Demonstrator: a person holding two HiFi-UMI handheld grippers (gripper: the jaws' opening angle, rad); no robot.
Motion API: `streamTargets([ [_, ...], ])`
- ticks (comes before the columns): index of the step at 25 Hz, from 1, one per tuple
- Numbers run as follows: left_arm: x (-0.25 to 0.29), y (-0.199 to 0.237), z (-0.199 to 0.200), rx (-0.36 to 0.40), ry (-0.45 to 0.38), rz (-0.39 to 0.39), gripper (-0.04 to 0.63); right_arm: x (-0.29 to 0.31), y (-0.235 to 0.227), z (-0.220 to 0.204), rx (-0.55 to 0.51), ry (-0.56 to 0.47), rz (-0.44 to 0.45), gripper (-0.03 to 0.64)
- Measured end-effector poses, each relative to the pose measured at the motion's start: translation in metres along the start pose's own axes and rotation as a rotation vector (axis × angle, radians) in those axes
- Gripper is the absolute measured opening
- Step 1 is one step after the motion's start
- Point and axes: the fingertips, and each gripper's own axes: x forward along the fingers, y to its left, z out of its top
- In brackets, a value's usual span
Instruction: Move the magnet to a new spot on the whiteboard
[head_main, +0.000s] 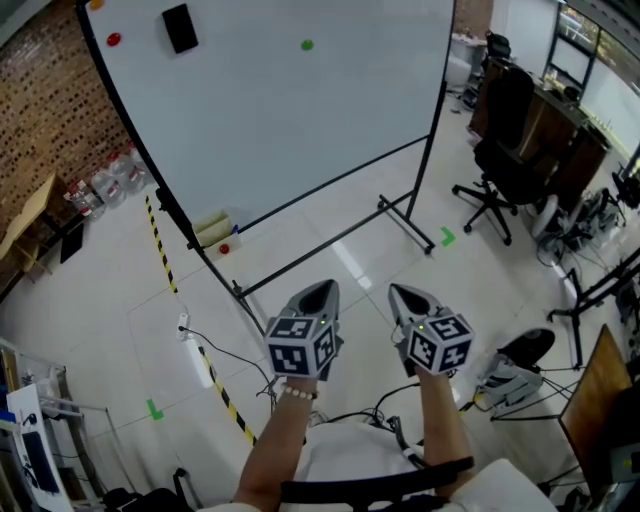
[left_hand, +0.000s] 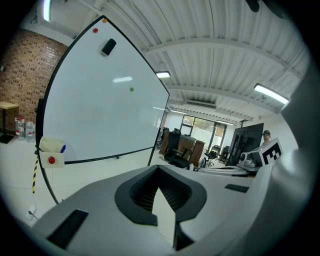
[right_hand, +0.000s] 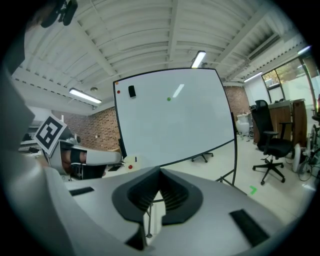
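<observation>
A large whiteboard (head_main: 280, 110) on a wheeled stand is ahead of me. On it are a small green magnet (head_main: 306, 44), a red magnet (head_main: 113, 39) and a black eraser (head_main: 180, 28) near the top left. The green magnet (left_hand: 131, 89) also shows in the left gripper view, and the same magnet (right_hand: 169, 99) in the right gripper view. Another red magnet (head_main: 223, 248) lies by the tray at the board's lower corner. My left gripper (head_main: 326, 290) and right gripper (head_main: 400, 294) are held side by side well short of the board. Both are shut with nothing between them.
Black office chairs (head_main: 505, 150) and desks stand to the right of the board. Yellow-black tape (head_main: 160, 250) runs across the floor at the left, with a power strip and cable (head_main: 185, 328) beside it. Water bottles (head_main: 112, 180) stand against the brick wall.
</observation>
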Motion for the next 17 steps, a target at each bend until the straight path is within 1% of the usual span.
streamTargets([
  [6, -0.002, -0.014, 0.000, 0.011, -0.001, 0.003, -0.002, -0.011, -0.003, 0.004, 0.002, -0.014, 0.008, 0.003],
  [17, -0.005, -0.018, -0.002, 0.013, -0.005, 0.011, -0.002, -0.014, -0.002, 0.008, 0.000, -0.025, 0.018, 0.003],
])
